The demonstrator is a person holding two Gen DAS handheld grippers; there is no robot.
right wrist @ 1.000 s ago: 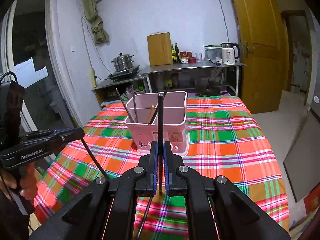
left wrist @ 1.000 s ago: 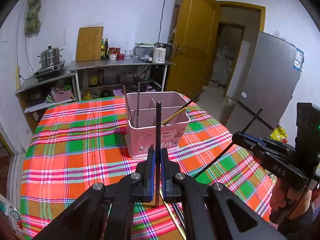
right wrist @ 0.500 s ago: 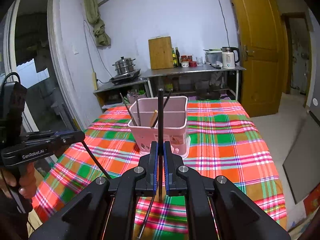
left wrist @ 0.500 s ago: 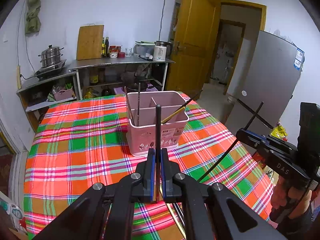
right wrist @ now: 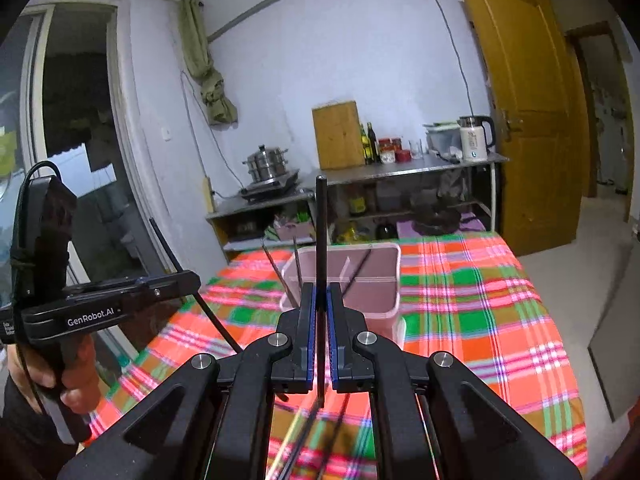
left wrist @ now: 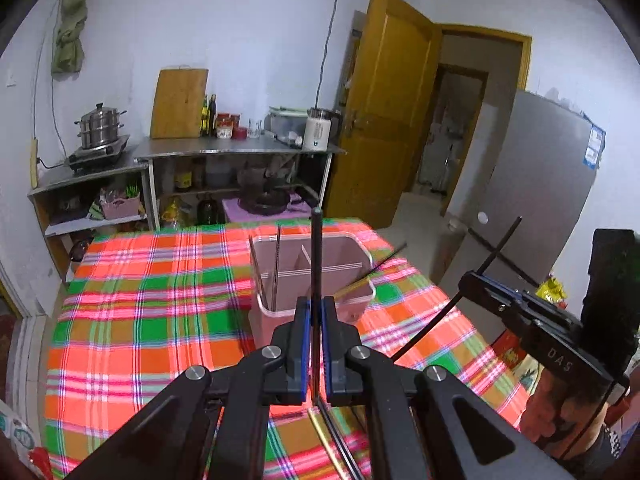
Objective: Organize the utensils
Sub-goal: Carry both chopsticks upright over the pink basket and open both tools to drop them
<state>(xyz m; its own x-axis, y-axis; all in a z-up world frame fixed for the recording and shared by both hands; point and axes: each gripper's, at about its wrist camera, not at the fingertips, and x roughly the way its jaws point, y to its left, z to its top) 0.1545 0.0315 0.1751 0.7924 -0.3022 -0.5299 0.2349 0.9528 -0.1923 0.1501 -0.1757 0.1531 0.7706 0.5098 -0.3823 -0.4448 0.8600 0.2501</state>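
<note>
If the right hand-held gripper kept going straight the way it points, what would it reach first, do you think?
Most likely the pink utensil holder, which stands straight ahead of the right hand-held gripper and its clamped black chopstick; depth is hard to judge.

left gripper (left wrist: 316,312): jaws clamped, raised | right gripper (right wrist: 321,300): jaws clamped, raised

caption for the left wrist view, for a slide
Left gripper holding a black chopstick upright before the pink utensil holder.
</note>
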